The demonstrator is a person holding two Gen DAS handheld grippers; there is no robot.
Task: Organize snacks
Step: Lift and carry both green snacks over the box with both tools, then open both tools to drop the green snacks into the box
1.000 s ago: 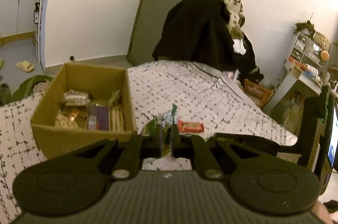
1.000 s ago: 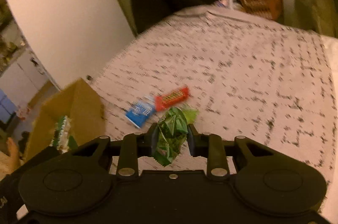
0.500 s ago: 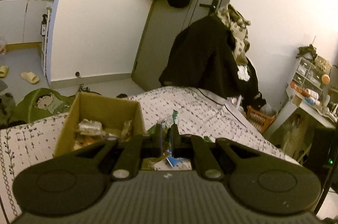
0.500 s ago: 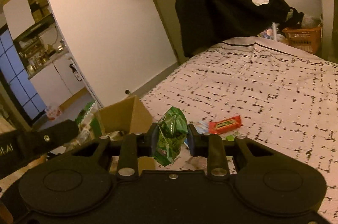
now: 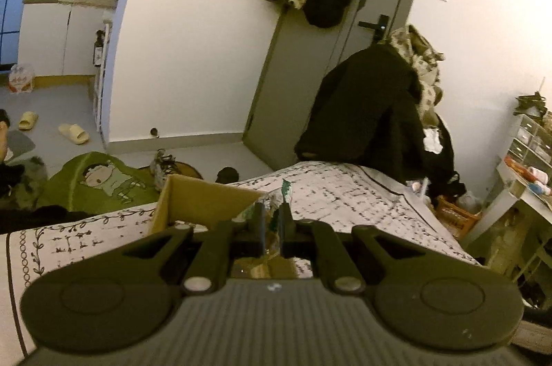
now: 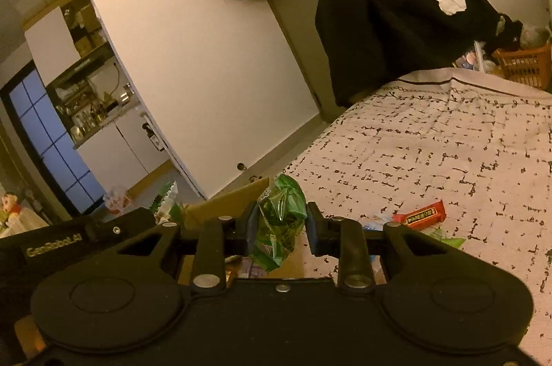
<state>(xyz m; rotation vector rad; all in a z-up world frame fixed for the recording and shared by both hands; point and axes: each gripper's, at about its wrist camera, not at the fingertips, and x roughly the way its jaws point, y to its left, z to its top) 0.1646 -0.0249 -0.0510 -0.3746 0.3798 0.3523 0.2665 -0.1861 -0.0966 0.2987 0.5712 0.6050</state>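
Crinkly film is what we carry in both hands. Our right hand-held gripper (image 6: 278,221) is clamped across the middle of a green snack bag (image 6: 280,224), puffy and light; we judge it soft and slippery, so the waist pinch suits it. Our left hand-held gripper (image 5: 272,224) is nearly together on a thin green-and-white wrapper (image 5: 281,200), pinched low with its edge sticking up. Just beyond both sits the cardboard box (image 5: 203,202) on the bed (image 6: 431,159), open-topped. A red candy bar (image 6: 419,216) lies further out on the bedspread, flat and stiff-looking, probably best taken across its narrow width.
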